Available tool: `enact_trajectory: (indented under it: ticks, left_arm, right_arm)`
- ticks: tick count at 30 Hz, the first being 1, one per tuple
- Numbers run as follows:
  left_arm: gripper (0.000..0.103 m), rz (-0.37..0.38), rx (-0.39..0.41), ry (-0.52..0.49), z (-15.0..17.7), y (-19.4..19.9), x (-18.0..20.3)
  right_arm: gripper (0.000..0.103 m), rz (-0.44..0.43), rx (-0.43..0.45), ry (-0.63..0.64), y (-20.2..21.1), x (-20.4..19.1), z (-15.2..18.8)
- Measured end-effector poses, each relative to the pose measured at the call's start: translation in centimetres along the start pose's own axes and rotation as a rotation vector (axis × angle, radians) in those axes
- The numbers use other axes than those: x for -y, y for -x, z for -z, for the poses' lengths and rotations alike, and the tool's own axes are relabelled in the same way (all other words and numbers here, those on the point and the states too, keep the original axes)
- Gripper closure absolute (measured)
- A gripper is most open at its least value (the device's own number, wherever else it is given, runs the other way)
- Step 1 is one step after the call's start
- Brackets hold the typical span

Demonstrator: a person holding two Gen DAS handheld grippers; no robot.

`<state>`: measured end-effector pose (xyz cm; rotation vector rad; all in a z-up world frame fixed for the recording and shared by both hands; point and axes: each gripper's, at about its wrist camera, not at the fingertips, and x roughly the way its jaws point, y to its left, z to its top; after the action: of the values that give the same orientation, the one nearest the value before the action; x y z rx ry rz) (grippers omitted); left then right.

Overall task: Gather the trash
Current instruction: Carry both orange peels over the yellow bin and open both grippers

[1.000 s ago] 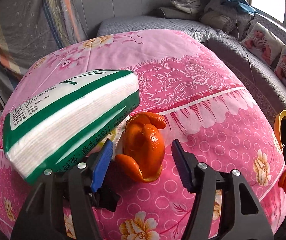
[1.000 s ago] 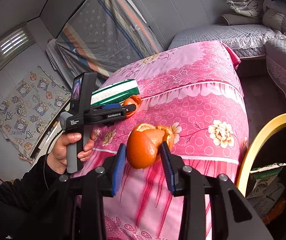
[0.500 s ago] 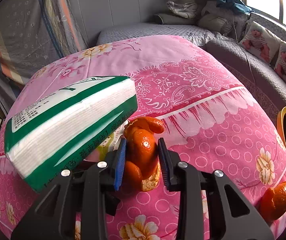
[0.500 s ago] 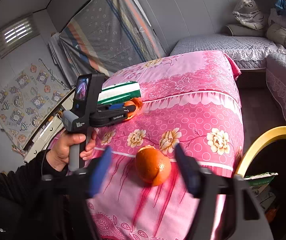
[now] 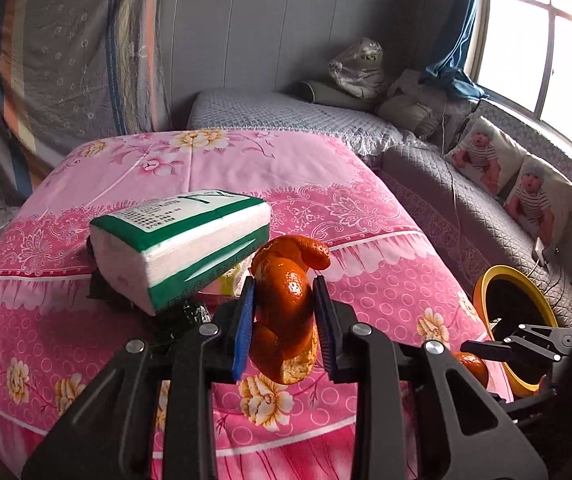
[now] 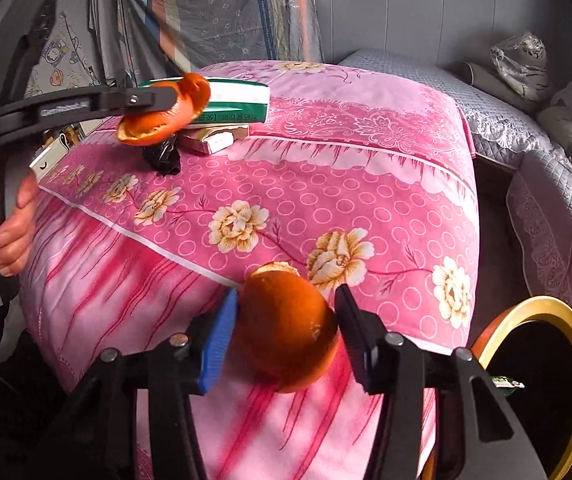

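My left gripper is shut on a curled orange peel and holds it above the pink floral cloth; the same peel shows in the right wrist view. My right gripper straddles a second orange peel at the table's near edge. Its jaws stand apart, the left pad about touching the peel and the right pad just clear of it. The yellow-rimmed trash bin stands below to the right and also shows in the left wrist view.
A green and white tissue pack lies on the cloth, on top of a small box and beside a crumpled black wrapper. A grey quilted sofa with cushions runs along the right. A hand holds the left gripper.
My left gripper has shut on its peel and lifted it off the cloth. My right gripper let its peel down, opened wide, and now stands narrower around it.
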<state>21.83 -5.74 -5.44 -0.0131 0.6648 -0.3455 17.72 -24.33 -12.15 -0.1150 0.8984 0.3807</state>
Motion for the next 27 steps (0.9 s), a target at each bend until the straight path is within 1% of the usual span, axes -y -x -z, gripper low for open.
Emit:
enact_trajectory:
  ticks: [1,3,5,7,14,16,18,27]
  left_arm:
    - [0.076,-0.001,0.015,-0.008,0.1,0.8,0.1]
    - [0.076,-0.002,0.044,-0.013,0.2,2.2,0.2]
    - [0.076,0.004,0.070,-0.018,0.5,3.4,0.4]
    - [0.076,-0.004,0.094,-0.025,0.7,4.5,0.7]
    - [0.076,0.014,0.171,-0.041,0.7,7.8,2.0]
    - [0.076,0.022,0.190,-0.049,0.7,8.6,2.6]
    - [0.076,0.034,0.205,-0.067,0.7,9.2,3.5]
    - [0.076,0.110,0.234,-0.151,0.1,10.5,8.3]
  right_arm:
    - [0.062,-0.012,-0.006,-0.004,0.0,0.0,0.0]
    - [0.065,-0.027,-0.015,-0.016,0.0,-0.1,0.1]
    - [0.066,-0.028,-0.007,-0.017,0.6,-0.5,0.1]
    - [0.067,-0.050,0.002,-0.034,1.5,-0.4,0.1]
    - [0.068,-0.163,0.126,-0.124,7.2,0.5,-0.4]
    - [0.068,-0.178,0.158,-0.158,8.4,1.1,-0.4]
    - [0.068,-0.179,0.184,-0.190,9.5,1.9,-0.3]
    - [0.068,-0.125,0.332,-0.336,13.9,6.2,1.6]
